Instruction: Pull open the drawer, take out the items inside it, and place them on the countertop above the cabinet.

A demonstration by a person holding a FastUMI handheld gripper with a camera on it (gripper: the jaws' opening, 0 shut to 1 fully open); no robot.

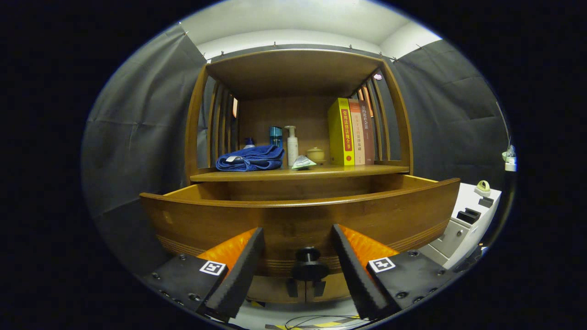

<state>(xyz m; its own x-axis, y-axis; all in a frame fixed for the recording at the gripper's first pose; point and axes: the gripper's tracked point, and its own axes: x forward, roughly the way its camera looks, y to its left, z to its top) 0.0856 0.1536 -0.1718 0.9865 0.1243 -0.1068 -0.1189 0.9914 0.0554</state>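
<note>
Ahead of the fingers: a wooden cabinet (pixel 298 137) stands at 12 o'clock, its drawer (pixel 298 215) pulled out toward the camera
Gripper: the gripper (pixel 298 270) has its jaws spread wide, holding nothing
Fingers: black ridged pads with orange backs; the left finger (pixel 238 270) sits at 7 o'clock of the knob, the right one at 5 o'clock
Knob: a black round knob (pixel 308 266) on the drawer front sits between the fingers, touching neither
Drawer inside: its contents cannot be told, since the front panel hides the floor of it
Countertop: the wooden countertop (pixel 367 170) lies just above the drawer, at 12 o'clock from the knob
On the countertop, 11 o'clock: a folded blue towel (pixel 251 159), a blue bottle (pixel 275 136) behind it
On the countertop, 12 o'clock: a white pump bottle (pixel 291 145), a small packet (pixel 302 162) at its foot, a small lidded jar (pixel 315 154) beside it
On the countertop, 1 o'clock: upright books (pixel 351 133), the yellow one nearest the jar
At 3 o'clock: a white unit (pixel 465 220) beside the cabinet, well apart from the fingers
</note>
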